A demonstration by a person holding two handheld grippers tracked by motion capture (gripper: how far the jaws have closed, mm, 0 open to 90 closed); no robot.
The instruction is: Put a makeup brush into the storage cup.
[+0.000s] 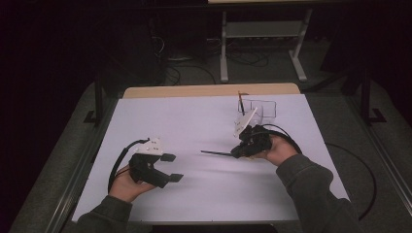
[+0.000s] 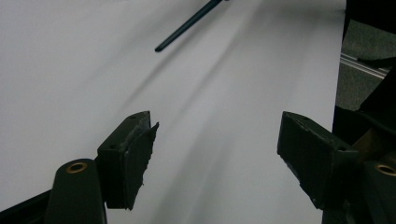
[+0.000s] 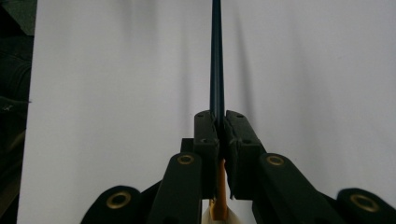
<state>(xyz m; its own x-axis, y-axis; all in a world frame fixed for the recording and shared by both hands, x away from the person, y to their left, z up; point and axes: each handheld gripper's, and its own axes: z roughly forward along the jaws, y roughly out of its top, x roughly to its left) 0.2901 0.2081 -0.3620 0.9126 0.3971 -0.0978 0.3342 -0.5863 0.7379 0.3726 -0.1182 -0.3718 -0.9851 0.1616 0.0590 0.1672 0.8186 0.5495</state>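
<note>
Pencil clamped in right tongs (dark shaft); left tongs spread wide.

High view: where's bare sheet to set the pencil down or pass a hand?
Free: the far left of the white sheet, beyond the open left gripper, and the near strip below both hands. Crowded: the far right, where the clear container stands by the right gripper, shut on the dark pencil.

- Table: smooth matt white sheet; bare wood strip along its far edge.
- Pencil: dark, slightly glossy shaft, above the table.
- Right gripper: matt black plastic, brass-coloured rivets.
- Clear container: transparent plastic, at the table's far edge.
</note>
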